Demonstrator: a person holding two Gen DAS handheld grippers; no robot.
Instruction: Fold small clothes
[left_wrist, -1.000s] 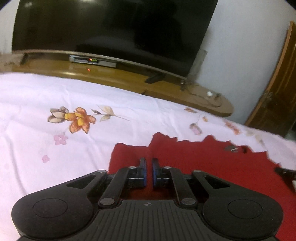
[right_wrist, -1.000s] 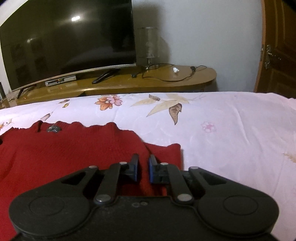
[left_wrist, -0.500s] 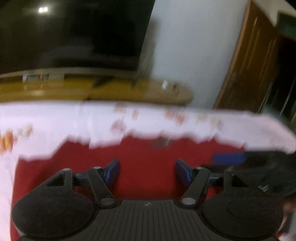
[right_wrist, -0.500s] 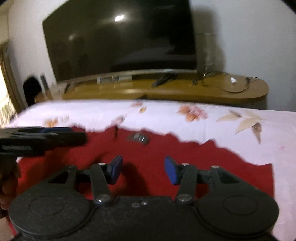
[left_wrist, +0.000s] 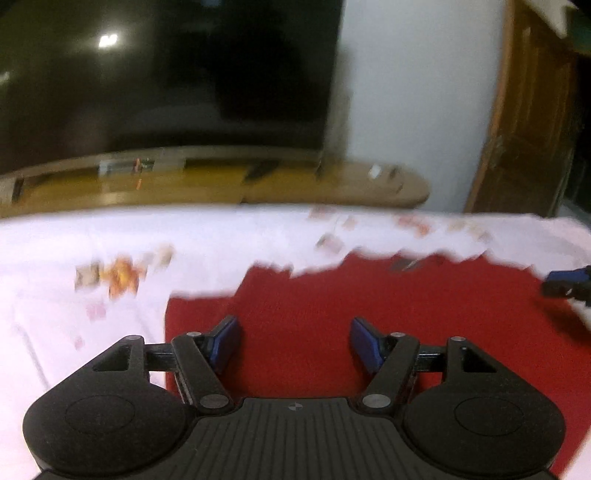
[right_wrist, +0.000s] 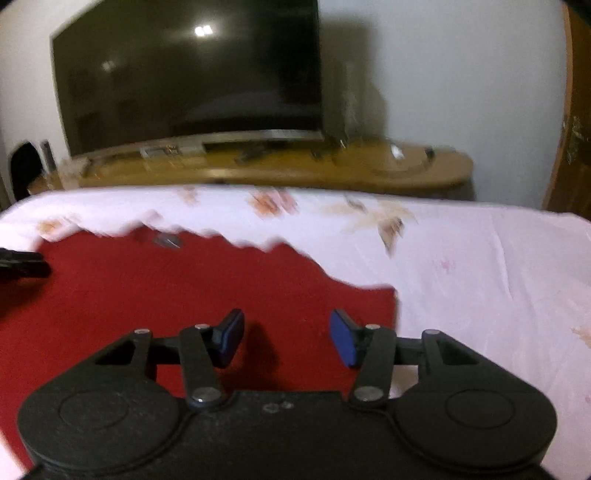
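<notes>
Two tools are seen at the near edge, one in each wrist view. The left tool (left_wrist: 295, 341) is released, its blue pads (left_wrist: 225, 341) spread apart with only the red garment (left_wrist: 369, 314) seen below the gap and nothing pinched. The right tool (right_wrist: 286, 336) is likewise released and its jaws are opening; no cloth is caught between its pads (right_wrist: 341, 338), and its right pad lies over the garment's right edge.

The garment (right_wrist: 166, 295) is spread flat on the bed (right_wrist: 480, 277), which is covered by a pale pink sheet printed with flowers. Its far edge is wavy and blurred. A small grey mark (right_wrist: 168, 240), too blurred to be identified, is seen near that far edge. The garment's left edge is seen just left of the left tool, with bare sheet (left_wrist: 74, 314) beyond it.

In the left view the tip of the right tool (left_wrist: 569, 282) is seen at the far right over the garment; in the right view the left tool's tip (right_wrist: 22, 262) is seen at the far left.

Beyond the bed a wooden TV stand (right_wrist: 332, 173) is set against the white wall (right_wrist: 461, 74), with a large dark TV (right_wrist: 184, 74) on it. A wooden door (left_wrist: 532, 129) is seen at the far right.
</notes>
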